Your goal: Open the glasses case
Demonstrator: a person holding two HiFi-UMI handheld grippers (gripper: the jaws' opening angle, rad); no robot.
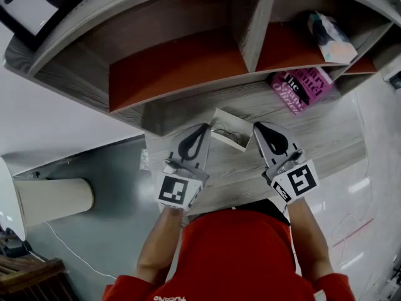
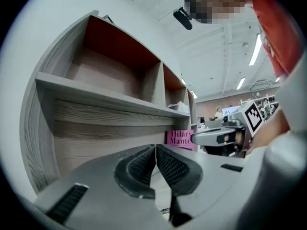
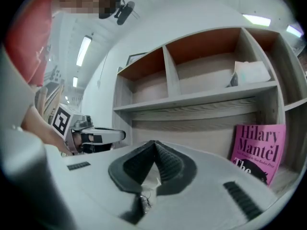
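Note:
The white glasses case (image 1: 227, 129) lies open on the wooden desk (image 1: 313, 144), something thin and dark inside it. Both grippers hang above the desk on either side of the case, touching nothing. My left gripper (image 1: 205, 126) is shut, its ribbed pads (image 2: 144, 164) pressed together with nothing between them; its tip (image 2: 156, 146) points at the shelf back. My right gripper (image 1: 255, 125) is shut too (image 3: 154, 143). Through the gap behind its pads, a scrap of white (image 3: 150, 182) shows from below. Each gripper sees the other: the right gripper (image 2: 218, 137), the left gripper (image 3: 98, 137).
A wooden shelf unit (image 1: 250, 36) with orange-backed compartments stands on the desk behind the case. A pink book (image 1: 301, 88) (image 3: 256, 150) leans at the right. A tissue pack (image 1: 329, 36) sits on the shelf above it. A cream cylinder (image 1: 53, 199) lies at the left, off the desk.

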